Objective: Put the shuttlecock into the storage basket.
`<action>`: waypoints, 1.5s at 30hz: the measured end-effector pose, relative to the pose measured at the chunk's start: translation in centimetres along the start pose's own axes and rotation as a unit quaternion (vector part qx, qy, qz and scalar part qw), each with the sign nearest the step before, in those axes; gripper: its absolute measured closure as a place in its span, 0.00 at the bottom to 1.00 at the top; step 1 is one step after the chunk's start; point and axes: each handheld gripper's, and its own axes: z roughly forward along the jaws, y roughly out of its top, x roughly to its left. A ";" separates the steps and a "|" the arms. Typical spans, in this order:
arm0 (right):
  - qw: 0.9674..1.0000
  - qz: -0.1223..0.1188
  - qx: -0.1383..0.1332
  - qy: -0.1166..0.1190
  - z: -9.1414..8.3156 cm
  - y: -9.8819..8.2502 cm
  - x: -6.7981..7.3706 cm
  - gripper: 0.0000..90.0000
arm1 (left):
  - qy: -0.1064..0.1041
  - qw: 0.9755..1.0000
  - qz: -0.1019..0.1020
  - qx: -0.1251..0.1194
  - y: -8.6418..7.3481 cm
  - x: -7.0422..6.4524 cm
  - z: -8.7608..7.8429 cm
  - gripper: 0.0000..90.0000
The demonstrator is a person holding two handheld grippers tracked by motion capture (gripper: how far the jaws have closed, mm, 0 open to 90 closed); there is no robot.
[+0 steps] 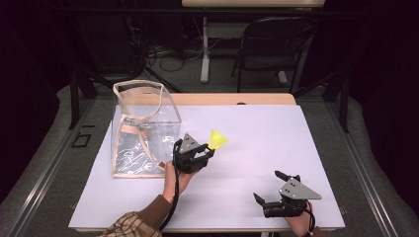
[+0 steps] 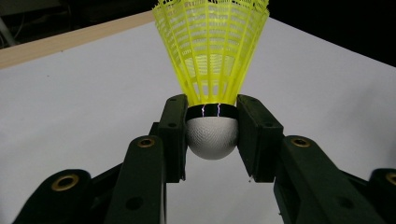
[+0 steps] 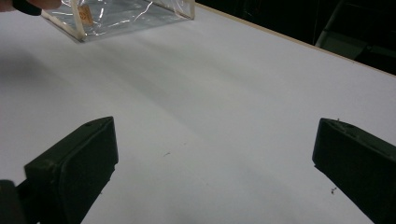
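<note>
Shuttlecock sits clamped by its white cork in your left tool, skirt pointing away, ready for the clear bag just beside it. Your right tool rests spread apart, empty, on the table.

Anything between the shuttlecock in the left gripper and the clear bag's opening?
Nothing visible. The left gripper holds the yellow shuttlecock by its white cork just right of the clear bag, whose beige-trimmed top stands open. The right gripper rests far off, near the table's front edge.
</note>
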 end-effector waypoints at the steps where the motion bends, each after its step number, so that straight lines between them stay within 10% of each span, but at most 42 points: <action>1: 1.000 -0.001 -0.001 0.000 0.0 0.0 0.0 0.00 | 0.000 1.000 0.000 0.000 0.1 0.2 -0.1 0.72; 45: 1.000 -0.001 0.003 0.000 0.1 -0.1 -0.1 0.00 | 0.044 0.999 -0.012 -0.023 3.0 5.1 -2.4 0.72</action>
